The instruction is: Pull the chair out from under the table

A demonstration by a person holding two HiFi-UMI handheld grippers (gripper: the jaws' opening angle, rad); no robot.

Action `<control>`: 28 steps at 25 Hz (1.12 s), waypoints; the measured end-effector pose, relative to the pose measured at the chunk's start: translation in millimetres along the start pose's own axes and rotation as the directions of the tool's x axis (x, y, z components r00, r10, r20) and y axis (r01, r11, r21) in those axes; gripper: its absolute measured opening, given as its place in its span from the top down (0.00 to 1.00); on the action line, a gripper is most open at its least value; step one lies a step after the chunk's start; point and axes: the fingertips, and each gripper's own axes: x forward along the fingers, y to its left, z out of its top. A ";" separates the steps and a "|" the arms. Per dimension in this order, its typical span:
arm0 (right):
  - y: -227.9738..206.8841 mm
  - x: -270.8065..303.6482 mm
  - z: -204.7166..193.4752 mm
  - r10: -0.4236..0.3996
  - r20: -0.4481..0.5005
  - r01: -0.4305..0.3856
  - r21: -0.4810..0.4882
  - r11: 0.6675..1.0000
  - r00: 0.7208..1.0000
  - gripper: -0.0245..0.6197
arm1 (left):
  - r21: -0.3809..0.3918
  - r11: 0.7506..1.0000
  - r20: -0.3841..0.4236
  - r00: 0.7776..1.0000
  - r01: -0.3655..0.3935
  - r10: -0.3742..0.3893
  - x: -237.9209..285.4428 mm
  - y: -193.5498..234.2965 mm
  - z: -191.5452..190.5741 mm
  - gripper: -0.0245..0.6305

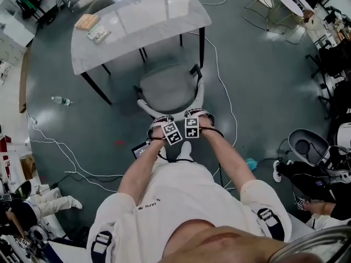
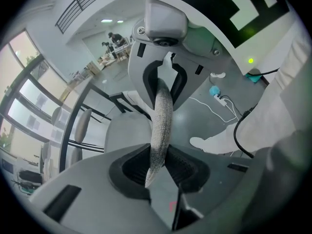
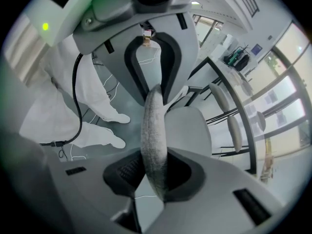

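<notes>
A grey upholstered chair [image 1: 167,86] stands at the near side of a glass-topped table [image 1: 156,18], its seat mostly out from under the top. Both grippers hold the curved top edge of its backrest [image 1: 143,105]. My left gripper [image 1: 159,123] is shut on the backrest edge, which shows as a grey fabric strip [image 2: 162,121] running between the pads of this gripper [image 2: 158,165]. My right gripper [image 1: 195,114] is shut on the same edge [image 3: 153,126], clamped between its own pads [image 3: 154,172]. The seat [image 3: 189,128] lies beyond the jaws.
Two more chairs [image 1: 100,5] are tucked in at the table's far side, and books [image 1: 88,21] lie on its left end. White cables [image 1: 222,86] trail over the floor, with a bottle [image 1: 61,100] at left. My feet [image 1: 185,150] stand just behind the chair. Black equipment [image 1: 307,147] sits at right.
</notes>
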 end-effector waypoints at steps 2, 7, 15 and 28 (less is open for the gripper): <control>7.3 -1.9 -1.3 0.009 -0.009 -0.009 0.002 1.000 1.000 0.81 | 0.002 1.000 0.002 1.000 0.009 -0.009 -2.6 -7.2 0.6 0.83; 12.1 -8.7 -2.3 0.027 -0.025 -0.027 -0.011 1.000 0.999 0.81 | 0.005 0.999 0.012 0.999 0.039 -0.039 -10.0 -12.7 5.0 0.83; 18.7 -7.9 0.4 0.041 -0.039 -0.042 -0.013 0.999 0.998 0.81 | -0.002 0.996 0.024 0.996 0.090 -0.090 -11.1 -19.7 1.7 0.83; 16.8 -43.9 0.1 0.122 0.012 -0.122 0.068 0.990 0.993 0.80 | -0.056 0.974 0.134 0.968 0.222 -0.213 -56.6 -11.5 14.7 0.89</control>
